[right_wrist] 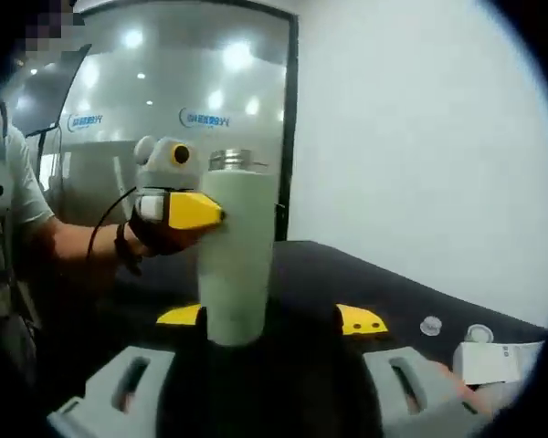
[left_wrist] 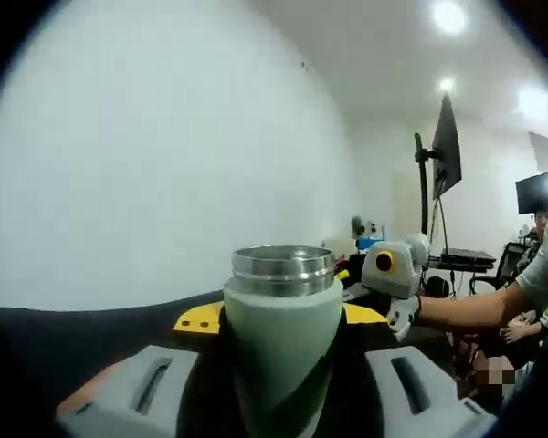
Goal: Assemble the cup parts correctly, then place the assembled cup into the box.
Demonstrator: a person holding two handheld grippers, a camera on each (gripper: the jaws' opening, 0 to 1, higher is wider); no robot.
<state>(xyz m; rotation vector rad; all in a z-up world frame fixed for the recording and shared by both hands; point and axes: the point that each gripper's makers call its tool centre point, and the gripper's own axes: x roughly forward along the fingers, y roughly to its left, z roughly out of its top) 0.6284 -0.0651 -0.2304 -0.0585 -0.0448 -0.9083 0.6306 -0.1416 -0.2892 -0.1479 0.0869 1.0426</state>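
Above the black tabletop [right_wrist: 365, 283], the pale green cup body with a bare steel threaded neck [left_wrist: 283, 319] is held upright and lifted. The left tongs [left_wrist: 279, 388] are clenched on its lower part, the jaws pressing both sides in the left gripper view. In the right gripper view those yellow-tipped tongs grip the cup's side. The open mouth faces up, probably so a lid can be screwed on. The right tongs [right_wrist: 269, 383] sit just below and in front of the cup; I cannot tell whether they touch it or stand released. Near the tabletop's far right edge lie two small clear round parts [right_wrist: 454, 328] beside a white paper sheet [right_wrist: 489, 360].
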